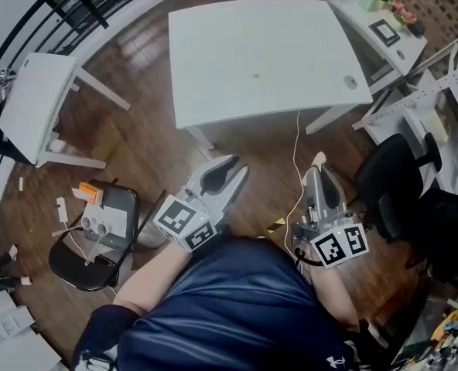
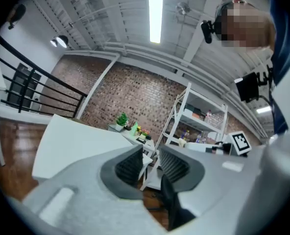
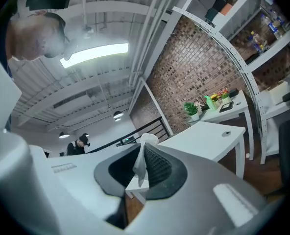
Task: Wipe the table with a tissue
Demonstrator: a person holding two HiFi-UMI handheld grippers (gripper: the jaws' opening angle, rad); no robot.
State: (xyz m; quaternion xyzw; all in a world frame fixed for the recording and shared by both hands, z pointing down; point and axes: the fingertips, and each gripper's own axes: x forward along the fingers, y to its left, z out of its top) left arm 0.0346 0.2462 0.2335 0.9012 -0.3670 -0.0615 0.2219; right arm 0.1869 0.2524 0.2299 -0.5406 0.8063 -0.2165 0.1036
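Observation:
The white table (image 1: 237, 60) stands ahead of me, bare apart from a small speck (image 1: 254, 74). Both grippers are held level over the wooden floor, short of its near edge. My left gripper (image 1: 239, 165) is open, its ribbed pads (image 2: 130, 166) apart with nothing between them. My right gripper (image 1: 319, 163) is shut on a white tissue (image 3: 140, 164), which sticks up above the jaws; in the head view the tissue (image 1: 319, 158) shows as a small white tuft at the tip. The table (image 3: 204, 138) lies beyond the right jaws.
A small white side table (image 1: 35, 103) stands at the left, and a black stool (image 1: 97, 242) with small items on it at the lower left. A black office chair (image 1: 399, 184) is at the right. A white cable (image 1: 296, 153) hangs from the table. A desk with plants (image 1: 384, 22) is at the back right.

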